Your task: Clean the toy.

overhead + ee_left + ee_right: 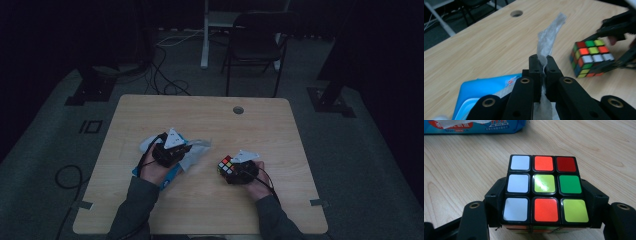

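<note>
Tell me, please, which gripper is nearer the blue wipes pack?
Left. The left gripper sits over the blue wipes pack, pinching a wipe; the right gripper is farther off.

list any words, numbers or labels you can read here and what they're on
"11.1%", roughly, in white digits on the blue tissue pack, right gripper view; the last characters are uncertain.
White characters under it and on the pack's red patch: too small and blurred to read.
Rubik's cube: plain coloured stickers, no text.
Wipe in the left hand-held gripper: no print.

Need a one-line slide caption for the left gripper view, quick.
Left gripper pinches a wet wipe pulled from the blue pack, while the right gripper holds a puzzle cube.
</note>
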Tool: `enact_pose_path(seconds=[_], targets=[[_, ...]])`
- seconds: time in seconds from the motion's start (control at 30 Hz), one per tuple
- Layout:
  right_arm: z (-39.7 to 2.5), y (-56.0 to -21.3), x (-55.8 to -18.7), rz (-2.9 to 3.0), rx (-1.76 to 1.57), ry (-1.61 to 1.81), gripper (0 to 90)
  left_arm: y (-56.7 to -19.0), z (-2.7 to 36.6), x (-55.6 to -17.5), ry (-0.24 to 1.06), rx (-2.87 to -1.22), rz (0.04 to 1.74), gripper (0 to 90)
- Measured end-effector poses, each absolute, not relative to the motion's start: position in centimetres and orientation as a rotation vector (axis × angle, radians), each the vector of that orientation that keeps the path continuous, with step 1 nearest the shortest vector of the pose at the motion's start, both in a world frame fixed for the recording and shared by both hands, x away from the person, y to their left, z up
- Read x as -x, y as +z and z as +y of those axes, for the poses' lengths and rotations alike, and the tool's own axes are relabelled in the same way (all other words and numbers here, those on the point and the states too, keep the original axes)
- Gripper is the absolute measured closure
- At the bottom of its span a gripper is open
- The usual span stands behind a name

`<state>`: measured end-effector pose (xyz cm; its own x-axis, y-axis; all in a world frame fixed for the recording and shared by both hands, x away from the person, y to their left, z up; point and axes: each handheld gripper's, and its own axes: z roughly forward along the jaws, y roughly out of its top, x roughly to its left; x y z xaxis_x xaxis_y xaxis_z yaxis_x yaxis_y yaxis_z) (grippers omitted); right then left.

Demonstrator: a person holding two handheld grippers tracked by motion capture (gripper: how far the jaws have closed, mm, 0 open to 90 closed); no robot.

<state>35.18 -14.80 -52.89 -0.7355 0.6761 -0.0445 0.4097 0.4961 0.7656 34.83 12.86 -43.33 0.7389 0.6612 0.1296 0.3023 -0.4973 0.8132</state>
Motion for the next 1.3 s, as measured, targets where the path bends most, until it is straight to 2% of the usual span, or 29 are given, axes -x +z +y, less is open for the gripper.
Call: enact_pose_path(seconds=[0.27, 0.6, 0.8, 1.3], targets=[[-14.5, -52.8, -35.2, 2.397, -0.906, 1.100, 33.9, -43.0, 11.3, -33.7, 0.515, -2.106, 0.657, 87.8], [-14.5, -52.9, -35.6, 2.376, -0.918, 1.079, 33.9, -43.0, 9.4, -32.9, 0.388, -2.103, 0.561, 87.7], [-14.4, -52.5, -35.4, 2.375, -0.908, 1.105, 33.9, -44.3, 8.3, -33.9, 0.454, -2.154, 0.625, 87.3], [-13.3, -51.2, -34.3, 2.373, -0.820, 1.180, 33.8, -47.0, 5.3, -35.5, 0.460, -2.227, 0.645, 86.5]])
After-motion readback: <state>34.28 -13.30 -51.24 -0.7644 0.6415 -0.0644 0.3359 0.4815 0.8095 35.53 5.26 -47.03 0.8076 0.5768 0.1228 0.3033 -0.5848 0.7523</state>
